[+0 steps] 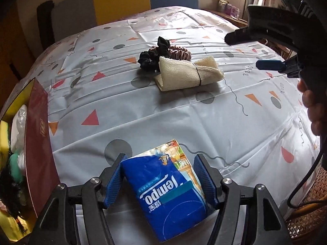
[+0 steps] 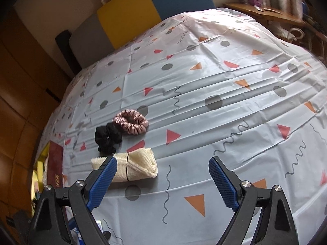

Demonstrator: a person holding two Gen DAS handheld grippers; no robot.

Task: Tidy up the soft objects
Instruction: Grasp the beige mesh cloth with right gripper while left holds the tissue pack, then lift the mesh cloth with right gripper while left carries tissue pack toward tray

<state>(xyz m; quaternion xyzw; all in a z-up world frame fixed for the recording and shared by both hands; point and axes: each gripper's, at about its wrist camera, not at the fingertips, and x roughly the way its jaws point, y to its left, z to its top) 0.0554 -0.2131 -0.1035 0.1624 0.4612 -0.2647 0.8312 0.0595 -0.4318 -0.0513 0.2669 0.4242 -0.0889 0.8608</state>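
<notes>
My left gripper [image 1: 159,161] is shut on a blue Tempo tissue pack [image 1: 169,192] and holds it just above the patterned tablecloth [image 1: 204,122]. A rolled beige cloth [image 1: 188,73] lies mid-table, with a black scrunchie [image 1: 149,59] and a pink scrunchie [image 1: 179,52] behind it. My right gripper [image 2: 163,163] is open and empty, hovering over the near right of the beige cloth [image 2: 132,166]; the black scrunchie [image 2: 107,137] and pink scrunchie [image 2: 130,121] lie beyond. The right gripper also shows in the left wrist view [image 1: 265,64].
A red-and-yellow box [image 1: 34,143] holding sponges and other soft items stands at the table's left edge; it also shows in the right wrist view [image 2: 54,163]. Chairs with yellow and blue backs [image 2: 147,6] stand behind the table. A wooden shelf [image 2: 265,14] is at the far right.
</notes>
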